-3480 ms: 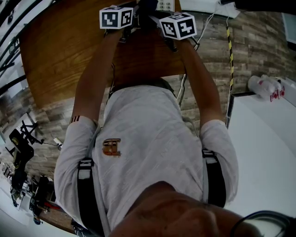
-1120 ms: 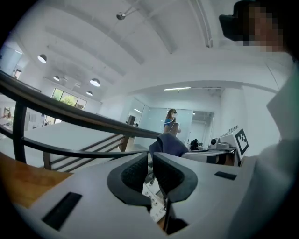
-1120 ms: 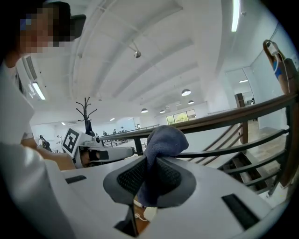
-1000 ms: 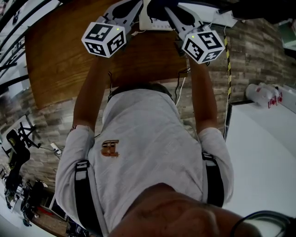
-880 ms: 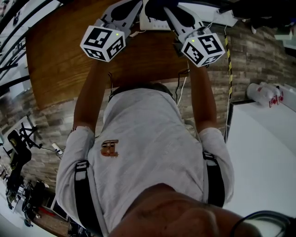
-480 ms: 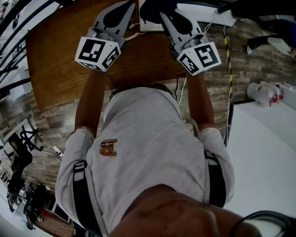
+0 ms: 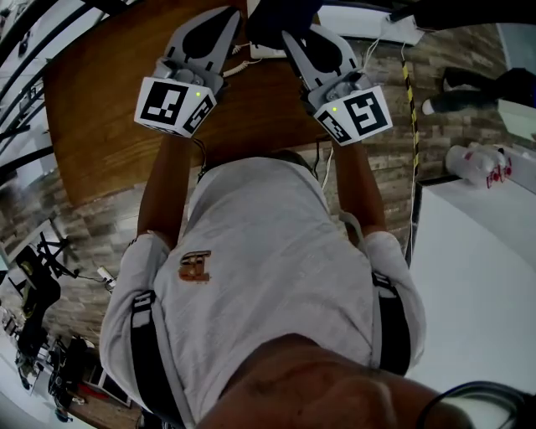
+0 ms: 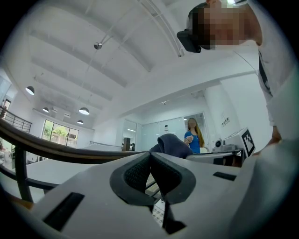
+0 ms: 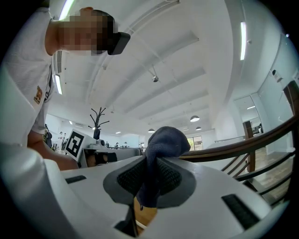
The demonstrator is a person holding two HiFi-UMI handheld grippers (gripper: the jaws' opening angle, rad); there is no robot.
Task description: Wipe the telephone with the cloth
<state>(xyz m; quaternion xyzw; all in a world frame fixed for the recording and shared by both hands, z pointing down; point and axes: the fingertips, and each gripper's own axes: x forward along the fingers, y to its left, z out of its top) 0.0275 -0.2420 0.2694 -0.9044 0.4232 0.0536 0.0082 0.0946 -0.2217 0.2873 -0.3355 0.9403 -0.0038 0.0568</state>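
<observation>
We are holding both grippers out over the brown wooden worktop (image 7: 100, 117), arms stretched forward past our white shirt (image 7: 268, 268). The right gripper (image 7: 291, 38) is clamping the dark blue cloth (image 7: 280, 15). In the right gripper view its two jaws are pressing together on the cloth (image 9: 166, 140), which is bunching up in a rounded lump above the black pads (image 9: 175, 177), with a narrow tail hanging down between them. The left gripper (image 7: 224, 21) is carrying nothing: in the left gripper view its jaws are meeting pad against pad with no gap and nothing caught between them.

From the left gripper (image 8: 150, 156) we are seeing the cloth (image 8: 173, 145) just beyond the jaw tips, so the two grippers are sitting close side by side. The telephone (image 7: 265, 52) is lying on the worktop beneath and between the two grippers. Only a white sliver of it is showing in the head view, and a patch of its keypad (image 8: 158, 214) is peeking out below the left gripper's jaws. We cannot tell whether the cloth is touching it.
</observation>
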